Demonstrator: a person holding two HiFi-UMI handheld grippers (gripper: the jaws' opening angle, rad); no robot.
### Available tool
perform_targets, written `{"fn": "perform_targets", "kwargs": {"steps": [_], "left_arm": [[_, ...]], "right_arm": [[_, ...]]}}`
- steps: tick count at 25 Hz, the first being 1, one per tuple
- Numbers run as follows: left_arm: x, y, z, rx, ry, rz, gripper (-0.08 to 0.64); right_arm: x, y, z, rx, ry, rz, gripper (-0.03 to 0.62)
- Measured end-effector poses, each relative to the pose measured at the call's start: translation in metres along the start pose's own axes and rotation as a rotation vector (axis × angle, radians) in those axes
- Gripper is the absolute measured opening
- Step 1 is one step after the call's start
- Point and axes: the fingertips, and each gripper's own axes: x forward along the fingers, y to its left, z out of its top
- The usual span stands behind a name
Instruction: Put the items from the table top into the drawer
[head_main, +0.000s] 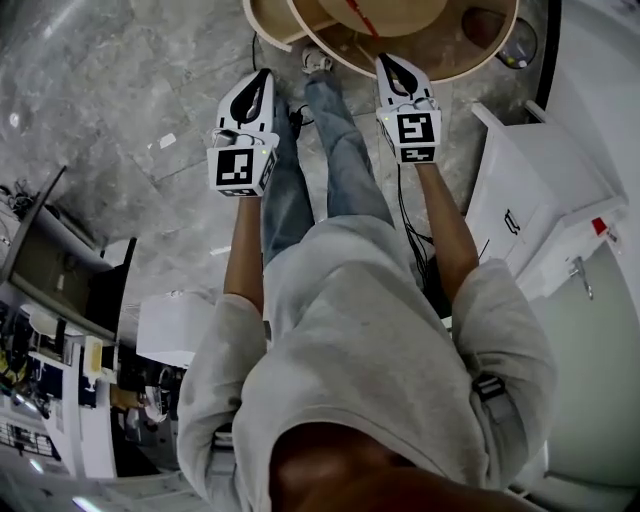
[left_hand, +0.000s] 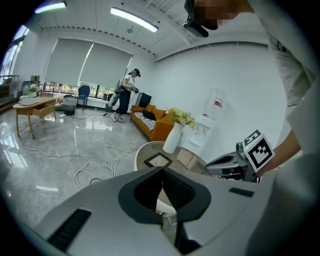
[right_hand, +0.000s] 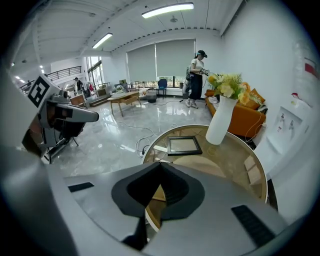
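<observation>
At the left of the head view the left gripper (head_main: 262, 78) is held out over a grey marble-look floor (head_main: 120, 90); in its own view the two dark ribbed jaws are seen pressed together with nothing between them. To its right, the right gripper (head_main: 386, 62) is carried level with it, and its jaws are likewise closed on nothing. Ahead of both, at the upper middle of the frame, the round table (right_hand: 235, 160) is found, with a pale wooden rim and a glossy, see-through top. The task's things stand on that top, untouched. Toward the left of it a picture frame (right_hand: 184, 145) lies flat, square and dark-edged. It is judged to be light and stiff, with a front that may be glazed and breakable, so it would best be taken by one edge of its border once an edge can be got under. Further right stands a tall white vase (right_hand: 220, 122), smooth and tapered, filled with yellow flowers (right_hand: 227, 85). It is judged to be slippery and top-heavy, so it would be pinched low on the narrow neck and kept upright. No drawer can be made out with certainty in any view.
</observation>
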Motion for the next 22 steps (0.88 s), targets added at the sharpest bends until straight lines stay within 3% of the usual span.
{"fn": "perform_targets", "kwargs": {"steps": [5, 13, 22], "left_arm": [[0.039, -0.024, -0.009, 0.039, 0.018, -0.067, 0.015], [0.064, -0.043, -0.041, 0.041, 0.083, -0.100, 0.015], [0.064, -0.042, -0.042, 0.058, 0.100, -0.103, 0.015]], "right_arm": [[0.017, -0.021, -0.027, 0.043, 0.023, -0.007, 0.023], [0.062, -0.035, -0.065, 0.030, 0.093, 0.017, 0.025], [0.116, -0.042, -0.067, -0.008, 0.161, 0.056, 0.028]]}}
